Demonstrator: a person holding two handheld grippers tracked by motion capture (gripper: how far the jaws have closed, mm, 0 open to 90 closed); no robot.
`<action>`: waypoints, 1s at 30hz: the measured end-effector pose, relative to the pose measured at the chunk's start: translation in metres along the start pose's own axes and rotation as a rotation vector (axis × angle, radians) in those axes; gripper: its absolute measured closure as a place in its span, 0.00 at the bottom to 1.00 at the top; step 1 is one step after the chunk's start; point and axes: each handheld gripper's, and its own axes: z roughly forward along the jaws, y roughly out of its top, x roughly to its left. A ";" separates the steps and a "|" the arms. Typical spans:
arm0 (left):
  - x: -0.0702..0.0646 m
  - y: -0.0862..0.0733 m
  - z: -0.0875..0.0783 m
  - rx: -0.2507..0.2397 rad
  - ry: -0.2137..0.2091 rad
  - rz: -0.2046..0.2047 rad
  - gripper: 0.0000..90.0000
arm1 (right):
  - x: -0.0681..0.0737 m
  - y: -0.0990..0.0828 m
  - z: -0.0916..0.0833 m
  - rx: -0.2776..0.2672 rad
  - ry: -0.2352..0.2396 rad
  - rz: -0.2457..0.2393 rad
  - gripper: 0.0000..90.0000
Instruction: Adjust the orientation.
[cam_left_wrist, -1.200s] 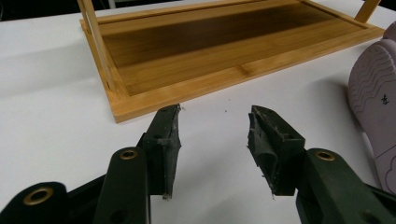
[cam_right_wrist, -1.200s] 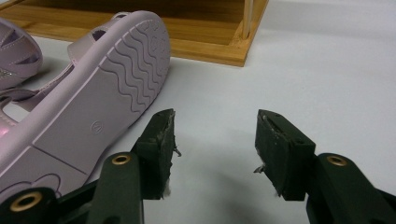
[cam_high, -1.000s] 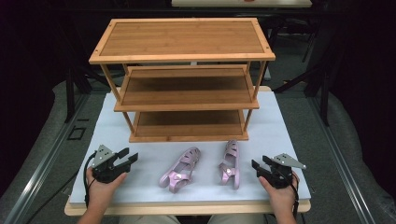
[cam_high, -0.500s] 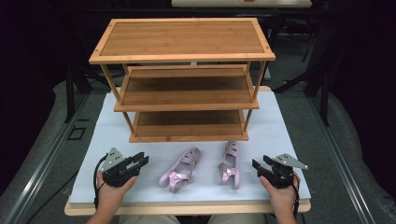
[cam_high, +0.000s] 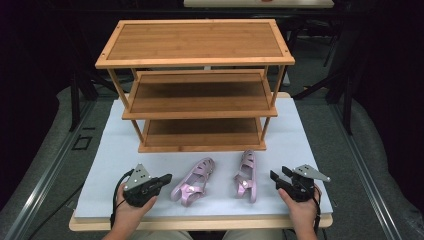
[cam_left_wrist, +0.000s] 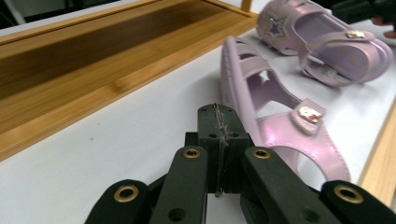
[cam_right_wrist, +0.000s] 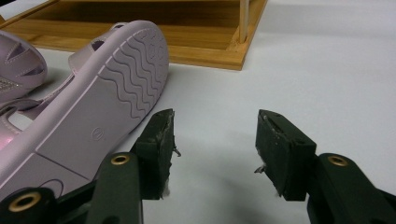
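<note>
Nothing is shelved yet: both pink sandals (cam_high: 194, 181) (cam_high: 246, 176) lie before the empty rack (cam_high: 200, 105). The left gripper (cam_high: 164, 178) has just been closing, now pinched together on nothing beside the nearer sandal; the right gripper (cam_high: 274, 176) gapes wide, empty.

High view: I look forward and down from above my edge of the table (cam_high: 305, 125), well back, rack (cam_high: 195, 60) at 12 o'clock.
Left gripper view: my lens skims the tabletop, very near, the near sandal (cam_left_wrist: 275, 116) at 1 o'clock.
Right gripper view: equally low and close, a sandal sole (cam_right_wrist: 107, 107) at 10 o'clock.
Shared: all three take in sandals, rack base and white top.
</note>
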 end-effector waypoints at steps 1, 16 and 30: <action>-0.002 0.000 0.001 0.000 -0.006 0.004 1.00 | 0.000 0.000 0.000 -0.002 0.001 0.001 0.52; -0.014 -0.002 0.012 0.021 -0.052 0.027 1.00 | -0.001 0.000 0.000 -0.020 0.003 0.013 0.52; 0.005 -0.011 0.016 0.036 0.068 -0.048 1.00 | -0.001 -0.001 0.001 -0.013 0.010 0.020 0.52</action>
